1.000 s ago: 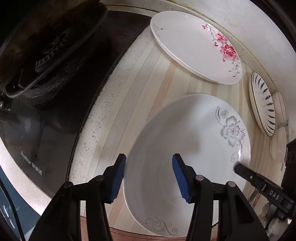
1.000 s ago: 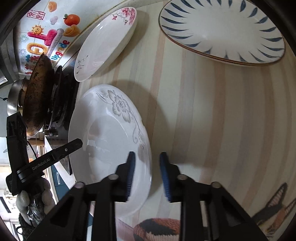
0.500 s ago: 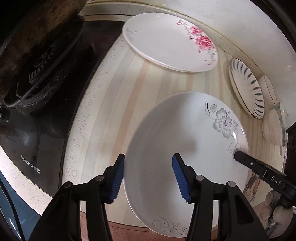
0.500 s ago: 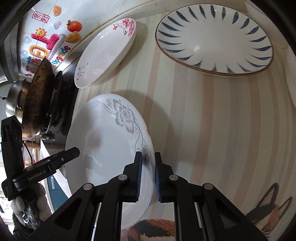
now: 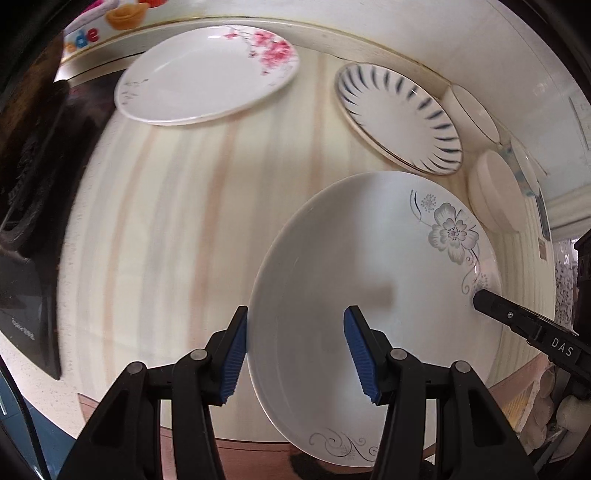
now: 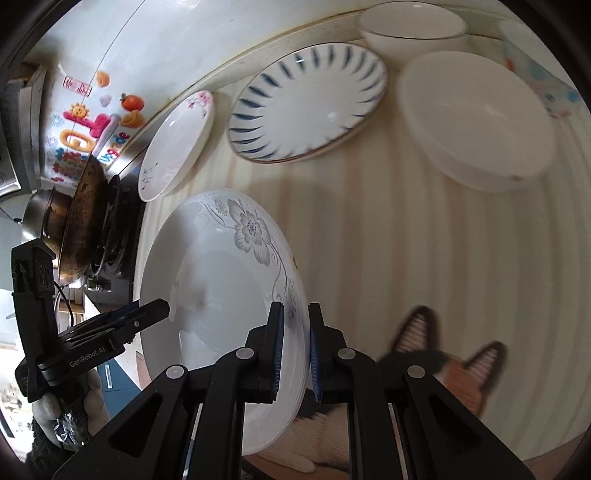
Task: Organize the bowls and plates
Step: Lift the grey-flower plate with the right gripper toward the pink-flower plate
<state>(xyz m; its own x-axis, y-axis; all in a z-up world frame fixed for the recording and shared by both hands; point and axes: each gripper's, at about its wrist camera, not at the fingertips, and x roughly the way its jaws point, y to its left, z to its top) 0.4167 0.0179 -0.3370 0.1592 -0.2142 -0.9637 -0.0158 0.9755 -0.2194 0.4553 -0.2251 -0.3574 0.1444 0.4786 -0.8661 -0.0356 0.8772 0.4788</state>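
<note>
A white plate with a grey flower (image 5: pixel 369 280) is lifted and tilted above the striped counter. My right gripper (image 6: pixel 295 354) is shut on its rim, and the plate (image 6: pixel 207 280) fills the left of the right wrist view. My left gripper (image 5: pixel 295 350) is open, its left finger at the plate's near rim and its right finger over the plate, not clamping it. A pink-flower plate (image 5: pixel 207 74) (image 6: pixel 177 140), a blue-striped plate (image 5: pixel 399 114) (image 6: pixel 306 99) and a white bowl (image 6: pixel 476 118) (image 5: pixel 495 188) lie on the counter.
A dark stove with a wok (image 6: pixel 88 214) sits at the left. A second white bowl (image 6: pixel 410 26) stands by the back wall. A cat-patterned mat (image 6: pixel 454 365) lies near the counter's front edge at the right.
My right gripper closed on the grey-flower plate's rim and lifted it to the right. Both views swung right, bringing the striped plate and white bowls into view.
</note>
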